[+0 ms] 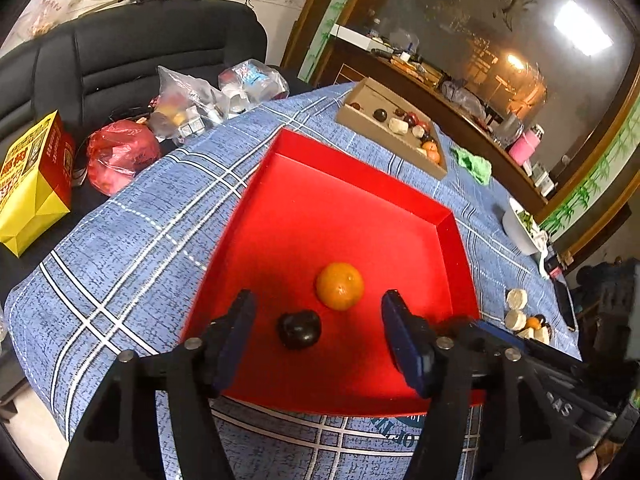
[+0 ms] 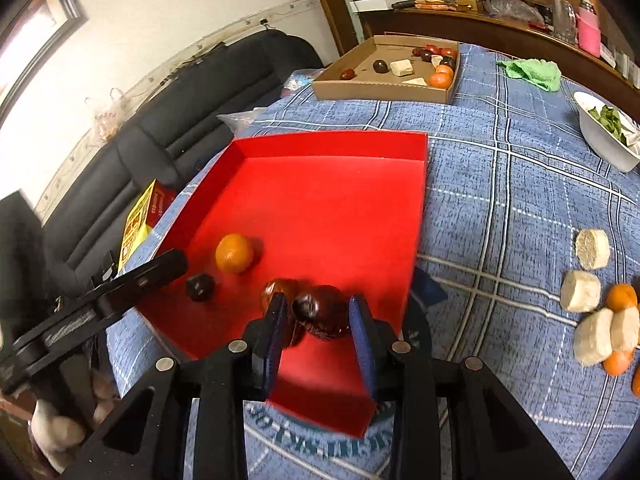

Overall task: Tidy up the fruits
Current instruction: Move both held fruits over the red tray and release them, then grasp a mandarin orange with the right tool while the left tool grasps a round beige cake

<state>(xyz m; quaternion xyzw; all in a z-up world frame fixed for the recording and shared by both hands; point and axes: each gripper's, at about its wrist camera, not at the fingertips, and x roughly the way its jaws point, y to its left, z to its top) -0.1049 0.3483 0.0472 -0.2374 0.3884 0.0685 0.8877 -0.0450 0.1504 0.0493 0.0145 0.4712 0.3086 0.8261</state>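
Note:
A red tray (image 1: 328, 200) lies on the blue checked tablecloth. In it are an orange (image 1: 340, 286) and a small black fruit (image 1: 299, 329). My left gripper (image 1: 319, 299) hangs open over the tray's near part; the black fruit lies loose between its fingers, touching neither. In the right wrist view the orange (image 2: 234, 253) and the black fruit (image 2: 200, 287) sit left of my right gripper (image 2: 318, 305), which is shut on a dark red fruit (image 2: 325, 314) above the tray's (image 2: 328, 200) near right corner. A brownish fruit (image 2: 280, 289) shows just behind its left finger, blurred.
A cardboard box (image 2: 380, 90) holding several fruits and white pieces stands at the table's far side. A heap of white chunks and oranges (image 2: 596, 312) lies right of the tray. A green cloth (image 2: 532, 70) and a white bowl (image 2: 600, 140) are further right. A sofa (image 1: 140, 52) with bags stands left.

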